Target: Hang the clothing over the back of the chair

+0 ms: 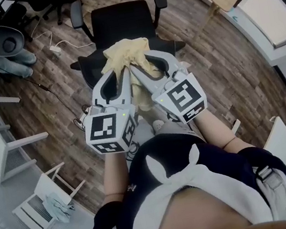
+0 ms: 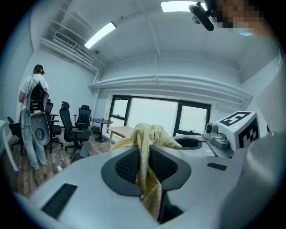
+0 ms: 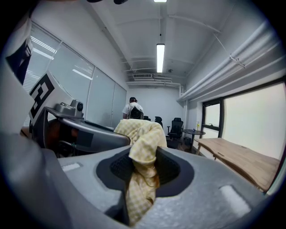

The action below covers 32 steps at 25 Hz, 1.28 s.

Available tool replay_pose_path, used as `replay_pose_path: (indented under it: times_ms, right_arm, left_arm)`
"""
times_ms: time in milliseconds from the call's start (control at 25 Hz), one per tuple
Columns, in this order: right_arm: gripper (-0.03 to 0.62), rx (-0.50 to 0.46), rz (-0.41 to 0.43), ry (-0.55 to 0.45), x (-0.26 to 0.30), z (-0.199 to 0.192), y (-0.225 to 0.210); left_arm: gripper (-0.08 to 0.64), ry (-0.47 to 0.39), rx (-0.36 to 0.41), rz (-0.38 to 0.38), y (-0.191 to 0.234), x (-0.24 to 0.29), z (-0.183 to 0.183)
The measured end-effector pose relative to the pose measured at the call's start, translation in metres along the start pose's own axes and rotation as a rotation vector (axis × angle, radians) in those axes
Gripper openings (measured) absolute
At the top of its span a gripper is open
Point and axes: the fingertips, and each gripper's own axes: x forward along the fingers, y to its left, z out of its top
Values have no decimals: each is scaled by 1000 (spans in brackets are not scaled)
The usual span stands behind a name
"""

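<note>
Wood-plank floor (image 1: 222, 70) spreads right across my head view, with the black office chair (image 1: 122, 22) sitting at twelve o'clock. I've got both tools pushed out toward it, side by side and almost touching.

The yellow checked garment (image 1: 125, 54) is bunched up between them, over the chair. From up here I can't tell whether it touches the chair.

The left gripper (image 1: 121, 72) is clenched on a fold of the cloth. In its own view the fabric runs straight up between the two fingers and flops over at the top. The right gripper (image 1: 140, 67) is doing the same. Its fingers are clamped on a thick wad of the checked cloth, which spills out above and hangs below the pinch.

At nine o'clock in the head view stand some white slatted chairs (image 1: 7, 145). From the left gripper view I can see a person (image 2: 33, 96) at nine o'clock with their back to me, more office chairs beyond them, and big windows (image 2: 152, 114) dead ahead. From the right gripper view, a long wooden tabletop (image 3: 241, 161) runs along at four o'clock.
</note>
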Motion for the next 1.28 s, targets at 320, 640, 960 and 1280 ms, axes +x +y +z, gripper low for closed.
replay_pose_path:
  times_ms: [320, 640, 960, 1280]
  right_arm:
    - [117, -21, -2, 48, 13, -11, 1]
    - [120, -22, -13, 108, 26, -26, -2]
    - [120, -6, -4, 158, 36, -34, -3]
    - [120, 11, 15, 197, 43, -43, -8]
  left_arm:
    - [64, 53, -18, 14, 12, 7, -11]
    - [64, 108, -30, 22, 22, 18, -23]
    - [64, 151, -46, 19, 31, 25, -30]
    - [64, 176, -56, 30, 36, 34, -37]
